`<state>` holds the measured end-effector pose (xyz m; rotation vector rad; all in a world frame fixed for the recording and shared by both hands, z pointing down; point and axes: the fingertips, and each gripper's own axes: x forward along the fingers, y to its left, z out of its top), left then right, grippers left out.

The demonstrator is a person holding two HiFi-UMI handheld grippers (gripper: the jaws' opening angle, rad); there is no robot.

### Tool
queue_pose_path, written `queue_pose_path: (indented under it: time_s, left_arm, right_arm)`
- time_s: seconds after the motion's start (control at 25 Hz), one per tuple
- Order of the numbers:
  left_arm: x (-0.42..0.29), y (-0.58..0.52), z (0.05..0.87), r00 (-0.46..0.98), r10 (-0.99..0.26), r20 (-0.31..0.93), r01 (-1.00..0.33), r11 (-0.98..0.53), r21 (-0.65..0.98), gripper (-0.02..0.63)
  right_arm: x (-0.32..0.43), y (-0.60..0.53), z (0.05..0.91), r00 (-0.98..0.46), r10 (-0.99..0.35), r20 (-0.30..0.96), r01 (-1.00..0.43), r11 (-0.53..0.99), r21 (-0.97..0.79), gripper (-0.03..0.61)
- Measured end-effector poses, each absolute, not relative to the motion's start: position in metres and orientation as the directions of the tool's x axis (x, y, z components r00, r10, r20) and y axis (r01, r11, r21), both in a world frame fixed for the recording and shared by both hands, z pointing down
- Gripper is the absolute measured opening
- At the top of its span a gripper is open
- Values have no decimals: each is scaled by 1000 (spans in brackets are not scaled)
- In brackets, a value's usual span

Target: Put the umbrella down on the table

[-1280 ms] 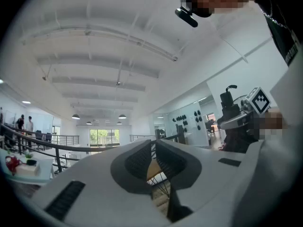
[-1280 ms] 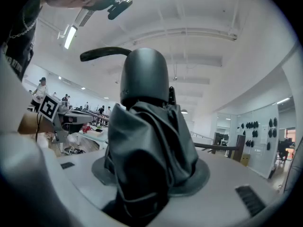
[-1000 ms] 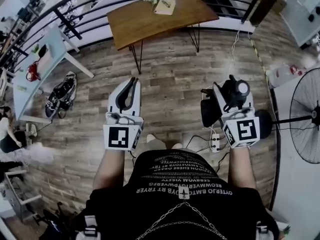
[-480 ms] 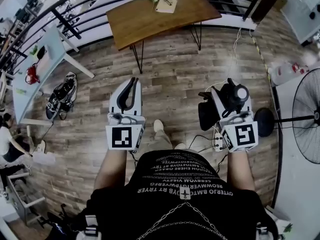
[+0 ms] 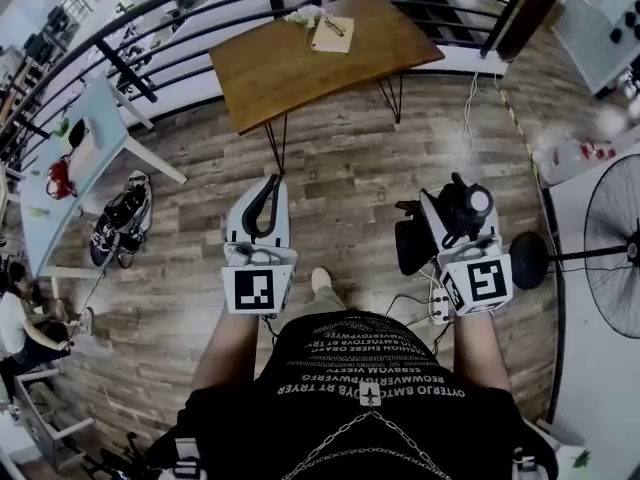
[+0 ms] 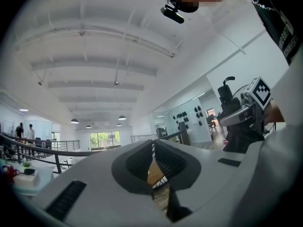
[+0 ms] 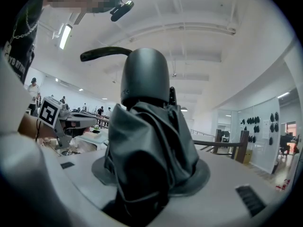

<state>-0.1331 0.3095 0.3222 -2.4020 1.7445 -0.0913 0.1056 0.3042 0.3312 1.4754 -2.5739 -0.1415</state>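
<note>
Umbrella, folded, dark and grey-capped, stands clamped between the jaws of the right gripper, held in the air over the plank floor and well short of the near edge of the wooden table. The left gripper is clenched on nothing, its tips touching. A notebook lies near the table's far edge.

Wood-plank floor w/ brown wooden counter on thin black legs, black railing behind it. Pedestal fan at rt edge; white beamed ceiling w/ round lamps.
</note>
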Motion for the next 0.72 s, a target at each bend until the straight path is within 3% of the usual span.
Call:
queue_pose_path:
  time_s: [0.72]
  left_arm:
    - [-176, 204, 332, 387, -922, -12, -908, -380, -175, 40]
  right_arm:
    - [63, 213, 325, -440, -890, 123, -870, 456, 187, 242]
